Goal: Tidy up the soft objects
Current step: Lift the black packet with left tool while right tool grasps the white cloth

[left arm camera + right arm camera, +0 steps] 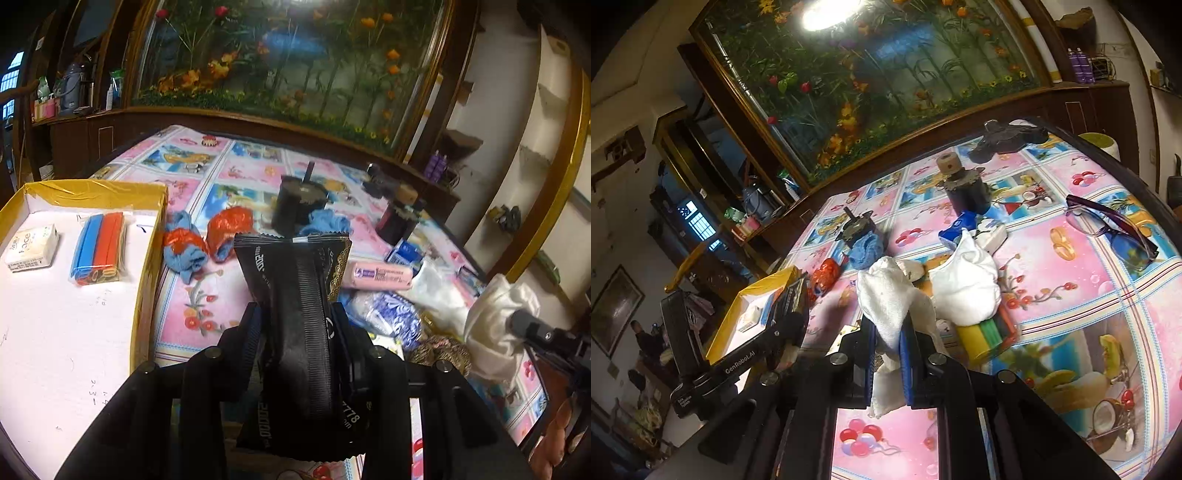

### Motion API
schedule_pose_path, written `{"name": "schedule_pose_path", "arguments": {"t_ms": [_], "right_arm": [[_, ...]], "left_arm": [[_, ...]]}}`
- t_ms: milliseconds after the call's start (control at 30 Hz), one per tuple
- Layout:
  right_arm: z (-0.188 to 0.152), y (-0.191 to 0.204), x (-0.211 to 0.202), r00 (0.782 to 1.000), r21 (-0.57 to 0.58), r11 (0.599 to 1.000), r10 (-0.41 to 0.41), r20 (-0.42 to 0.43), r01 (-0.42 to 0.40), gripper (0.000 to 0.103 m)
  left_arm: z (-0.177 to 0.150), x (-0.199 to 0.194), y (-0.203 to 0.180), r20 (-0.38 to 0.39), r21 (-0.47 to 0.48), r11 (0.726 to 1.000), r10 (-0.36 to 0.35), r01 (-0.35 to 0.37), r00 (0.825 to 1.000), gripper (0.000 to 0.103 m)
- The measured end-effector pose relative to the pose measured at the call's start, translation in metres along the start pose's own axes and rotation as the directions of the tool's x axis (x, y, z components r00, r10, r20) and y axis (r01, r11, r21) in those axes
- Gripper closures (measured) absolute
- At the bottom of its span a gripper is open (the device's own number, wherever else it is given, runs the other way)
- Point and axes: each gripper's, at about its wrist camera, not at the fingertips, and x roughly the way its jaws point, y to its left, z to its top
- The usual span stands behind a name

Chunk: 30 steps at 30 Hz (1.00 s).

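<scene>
My left gripper (295, 317) is shut on a black foil packet (295, 295) that stands upright between its jaws, lifted above the table. To its left lies a yellow-rimmed white tray (147, 258) holding a tissue pack (32, 248) and a blue-and-orange pack (99, 248). My right gripper (888, 332) is shut on a white cloth (890, 295), which rises out of the jaws and droops below them. In the left wrist view that white cloth (495, 321) shows at the far right. The left gripper (783, 325) with its packet appears at the left of the right wrist view, beside the tray (764, 284).
On the flowered tablecloth (207, 295) lie orange-and-blue bundles (184, 247), a pink pack (380, 277), a blue-patterned bag (388, 314), another white cloth (967, 288), a yellow-green-red pack (986, 334), two dark cylinders (299, 206) and glasses (1115, 232). A person stands far left.
</scene>
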Motion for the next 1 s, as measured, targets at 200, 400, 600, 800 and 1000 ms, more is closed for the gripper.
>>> {"name": "schedule_pose_path", "arguments": {"t_ms": [200,400,600,800,1000], "right_arm": [[-0.002,0.013,0.005,1.000,-0.021,0.999,0.024,-0.020,-0.024,0.091],[-0.004,0.034,0.007,0.999,-0.085,0.996,0.028,-0.025,-0.030,0.090],[-0.008,0.047,0.017,0.998,-0.113,0.993,0.037,-0.052,-0.043,0.090],[-0.008,0.056,0.022,0.997,-0.127,0.991,0.034,-0.063,-0.042,0.090],[-0.008,0.053,0.020,0.999,-0.129,0.992,-0.007,-0.034,0.003,0.090]], "left_arm": [[0.001,-0.010,-0.002,0.049,0.010,1.000,-0.029,0.029,0.998,0.066],[0.000,-0.019,-0.008,0.085,0.045,0.999,-0.034,0.030,0.996,0.066],[-0.001,-0.026,-0.010,0.082,0.069,0.997,-0.025,0.020,0.996,0.066],[-0.002,-0.026,-0.004,0.033,0.047,0.999,-0.005,0.003,0.999,0.066],[0.002,-0.011,0.006,-0.093,-0.007,0.999,-0.033,0.033,0.995,0.042]]}}
